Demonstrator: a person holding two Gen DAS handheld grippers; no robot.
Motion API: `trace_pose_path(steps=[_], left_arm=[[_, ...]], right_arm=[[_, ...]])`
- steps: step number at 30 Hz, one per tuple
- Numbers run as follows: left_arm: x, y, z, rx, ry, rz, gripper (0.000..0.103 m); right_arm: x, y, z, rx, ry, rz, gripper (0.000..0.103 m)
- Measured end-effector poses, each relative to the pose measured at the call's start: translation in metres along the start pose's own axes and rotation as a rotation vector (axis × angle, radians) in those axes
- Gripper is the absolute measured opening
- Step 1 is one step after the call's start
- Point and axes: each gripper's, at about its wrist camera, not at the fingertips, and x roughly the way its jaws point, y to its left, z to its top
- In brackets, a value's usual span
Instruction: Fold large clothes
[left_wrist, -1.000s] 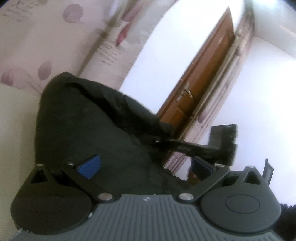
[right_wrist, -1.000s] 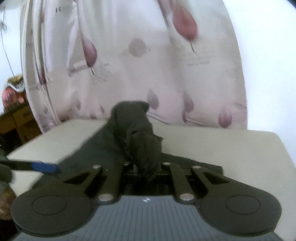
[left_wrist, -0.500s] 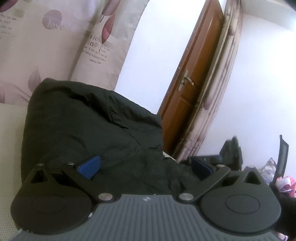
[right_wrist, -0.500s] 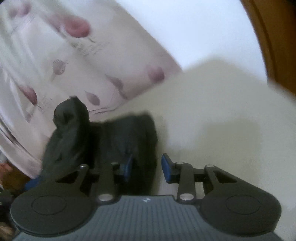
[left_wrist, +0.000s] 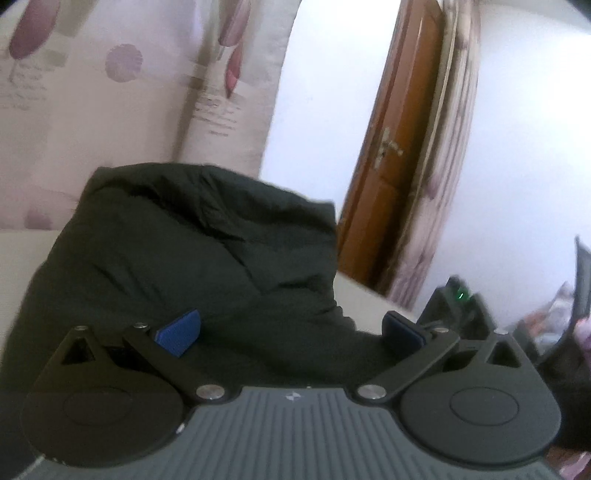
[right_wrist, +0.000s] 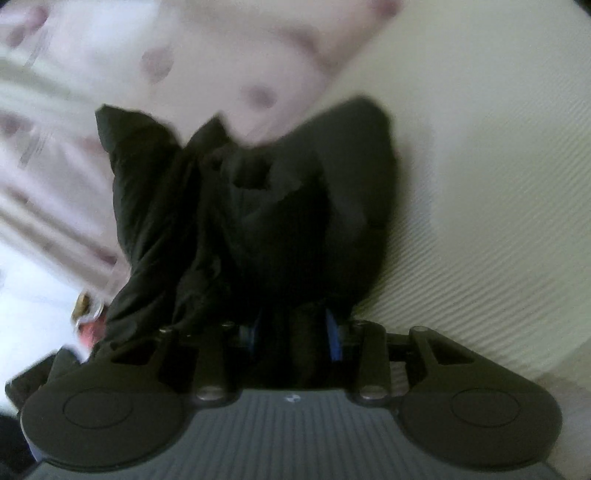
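Garment (right_wrist: 258, 221), dark and bunched, is sitting on the cream surface (right_wrist: 498, 184) by the curtain (left_wrist: 110, 110). Right gripper (right_wrist: 293, 332) is pinching a fistful, probably to drag a fold over, while the left gripper (left_wrist: 291, 328) is hanging wide and empty just beside it.

A heaped dark garment (left_wrist: 199, 258) fills the way ahead of the left tongs (left_wrist: 291, 332). Bare cream counter (right_wrist: 498, 184) lies open right of the heap; curtain (left_wrist: 110, 92) closes the far side.
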Motion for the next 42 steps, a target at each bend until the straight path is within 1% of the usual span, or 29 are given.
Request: trace_pose_path(steps=[2,4,5,6,9,10,11,12,13,14,16,18,19,20,21,25,27,28,29,30,31,32,35,38,40,42], left_arm=[[-0.014,0.013,-0.005,0.005,-0.002,0.039,0.103],[-0.023,0.026,-0.007,-0.002,-0.010,0.060,0.103],[-0.027,0.032,-0.007,-0.021,-0.018,0.060,0.103],[-0.029,0.036,-0.007,-0.038,-0.028,0.059,0.103],[-0.030,0.037,-0.010,-0.048,-0.054,0.062,0.103],[-0.030,0.034,-0.012,-0.038,-0.062,0.067,0.103],[-0.030,0.032,-0.015,-0.028,-0.070,0.073,0.103],[-0.031,0.029,-0.017,-0.020,-0.078,0.075,0.103],[-0.031,0.027,-0.018,-0.017,-0.084,0.074,0.103],[-0.032,0.026,-0.020,-0.019,-0.092,0.074,0.103],[-0.033,0.026,-0.021,-0.023,-0.101,0.077,0.103],[-0.032,0.028,-0.018,-0.037,-0.103,0.073,0.103],[-0.033,0.029,-0.018,-0.045,-0.106,0.072,0.103],[-0.033,0.030,-0.018,-0.049,-0.108,0.072,0.103],[-0.034,0.030,-0.018,-0.050,-0.108,0.071,0.103],[-0.035,0.030,-0.020,-0.059,-0.122,0.072,0.103],[-0.036,0.029,-0.021,-0.054,-0.127,0.070,0.103],[-0.036,0.029,-0.022,-0.051,-0.128,0.070,0.103],[-0.036,0.029,-0.022,-0.048,-0.129,0.072,0.103],[-0.037,0.029,-0.023,-0.047,-0.130,0.075,0.103],[-0.037,0.029,-0.023,-0.053,-0.134,0.081,0.103],[-0.038,0.030,-0.022,-0.067,-0.138,0.085,0.103],[-0.037,0.035,-0.021,-0.118,-0.161,0.091,0.103],[-0.031,0.040,-0.012,-0.157,-0.178,0.102,0.103],[-0.027,0.046,-0.005,-0.220,-0.205,0.091,0.103],[-0.022,0.050,0.000,-0.280,-0.210,0.065,0.103]], right_arm=[[0.022,0.015,-0.008,-0.031,0.027,0.024,0.035],[0.038,0.027,-0.011,-0.066,0.025,0.016,0.037],[0.039,0.030,-0.009,-0.061,0.007,-0.002,0.037],[0.035,0.032,-0.006,-0.039,-0.032,-0.017,0.037],[0.005,0.037,0.002,-0.029,-0.144,-0.013,0.038],[-0.004,0.039,0.003,-0.018,-0.162,0.008,0.047],[-0.010,0.042,0.005,-0.004,-0.175,0.026,0.058],[-0.017,0.046,0.007,0.000,-0.200,0.039,0.063],[-0.022,0.052,0.011,-0.012,-0.224,0.041,0.072],[-0.022,0.058,0.016,-0.026,-0.224,0.034,0.082],[-0.017,0.065,0.023,-0.052,-0.189,-0.008,0.085],[-0.001,0.070,0.032,-0.080,-0.150,-0.054,0.086],[0.007,0.074,0.035,-0.090,-0.126,-0.070,0.089],[0.009,0.076,0.032,-0.093,-0.101,-0.099,0.094],[0.015,0.079,0.035,-0.086,-0.092,-0.130,0.094],[0.026,0.094,0.039,-0.091,-0.079,-0.084,0.094],[0.034,0.106,0.034,-0.153,-0.063,-0.084,0.090],[0.043,0.114,0.034,-0.190,-0.050,-0.098,0.076],[0.051,0.122,0.033,-0.236,-0.023,-0.121,0.066],[0.055,0.127,0.031,-0.269,-0.015,-0.143,0.061],[0.058,0.131,0.031,-0.296,-0.017,-0.156,0.045],[0.062,0.135,0.032,-0.333,-0.022,-0.164,0.034],[0.073,0.154,0.033,-0.466,-0.041,-0.198,0.024],[0.085,0.180,0.040,-0.605,-0.060,-0.236,0.019],[0.084,0.197,0.047,-0.681,-0.083,-0.233,0.017],[0.082,0.202,0.052,-0.742,-0.093,-0.252,0.016]])
